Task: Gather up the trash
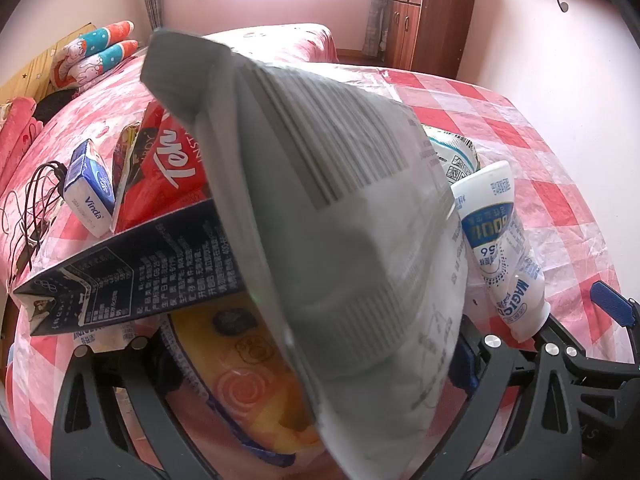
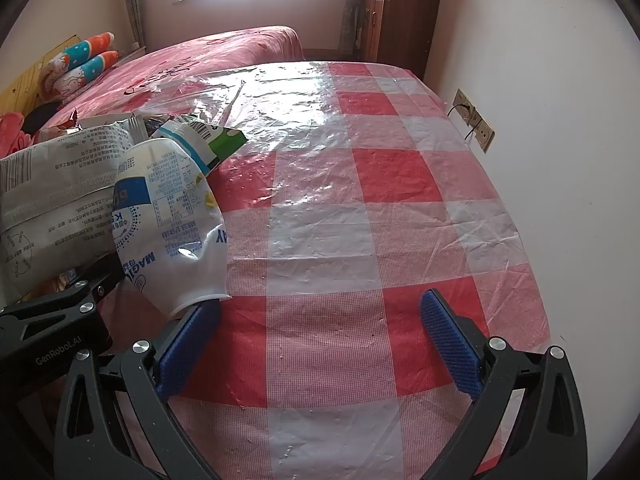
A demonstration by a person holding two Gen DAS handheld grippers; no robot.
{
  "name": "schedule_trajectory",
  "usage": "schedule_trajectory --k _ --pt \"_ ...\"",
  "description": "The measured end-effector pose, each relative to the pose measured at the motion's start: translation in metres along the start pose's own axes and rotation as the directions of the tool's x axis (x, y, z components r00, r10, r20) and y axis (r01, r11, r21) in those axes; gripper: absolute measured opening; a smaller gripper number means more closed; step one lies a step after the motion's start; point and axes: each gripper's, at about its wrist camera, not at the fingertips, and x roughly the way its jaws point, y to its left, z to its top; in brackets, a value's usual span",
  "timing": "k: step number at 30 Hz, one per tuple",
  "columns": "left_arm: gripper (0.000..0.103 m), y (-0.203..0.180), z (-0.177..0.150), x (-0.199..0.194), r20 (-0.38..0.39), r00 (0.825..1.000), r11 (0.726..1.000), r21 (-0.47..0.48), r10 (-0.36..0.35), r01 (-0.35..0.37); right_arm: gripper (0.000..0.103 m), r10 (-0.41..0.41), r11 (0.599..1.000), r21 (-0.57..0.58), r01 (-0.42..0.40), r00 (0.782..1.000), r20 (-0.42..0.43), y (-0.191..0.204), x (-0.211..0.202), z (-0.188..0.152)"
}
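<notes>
A table covered with a red-and-white checked plastic cloth (image 2: 320, 208) is being shown from both grippers, and the trash pile is taken as the landmark. The pile is being dominated by a large grey snack bag (image 1: 340, 208), which is standing up directly in front of the left wrist camera and blocking most of that view. To the left of the grey bag a dark blue carton (image 1: 132, 268) is lying on its side, with a red wrapper (image 1: 172, 168) and a small blue tissue pack (image 1: 88, 188) behind it near the cloth's left edge. To the right of the grey bag a white squeezed bottle (image 2: 172, 224) is leaning, and behind it a green-and-white pouch (image 2: 212, 140) is lying.

The left gripper (image 1: 304, 364) is being held with its jaws spread wide on either side of the pile's near end; whether its pads are pressing on anything cannot be told, since they are hidden. The right gripper (image 2: 320, 344) is being held fully spread just right of the pile, with nothing between its blue pads (image 2: 450, 344); the left pad is lying just beside the bottle's rim, though contact cannot be confirmed.

To the right of the pile the cloth is lying bare as far as its edge along the white wall (image 2: 560, 120). Beyond the far edge a pink bed (image 2: 224, 50) is standing.
</notes>
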Motion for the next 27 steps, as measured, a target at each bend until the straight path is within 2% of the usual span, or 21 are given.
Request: schedule_trajectory --k 11,18,21,24,27 --pt "0.099 0.000 0.000 0.000 -0.001 1.000 1.000 0.004 0.005 -0.005 0.099 0.003 1.000 -0.001 -0.003 1.000 -0.002 0.000 0.000 0.000" --pt "0.099 0.001 -0.010 -0.010 0.001 1.000 0.999 0.031 -0.016 0.016 0.099 0.002 1.000 0.005 -0.002 1.000 -0.001 0.000 -0.010 -0.020" --pt "0.099 0.005 -0.021 -0.018 0.012 0.999 0.998 0.040 -0.041 0.041 0.099 0.016 1.000 0.022 -0.017 0.999 0.042 -0.005 -0.028 -0.034" --pt "0.099 0.008 -0.032 -0.037 0.049 0.998 0.997 0.059 -0.044 0.041 0.099 0.023 0.999 0.038 -0.026 0.997 0.073 -0.007 -0.044 -0.042" --pt "0.099 0.013 -0.041 -0.061 0.099 0.994 0.996 0.076 -0.050 0.042 0.099 0.044 0.997 0.054 -0.052 0.989 0.142 -0.012 -0.068 -0.053"
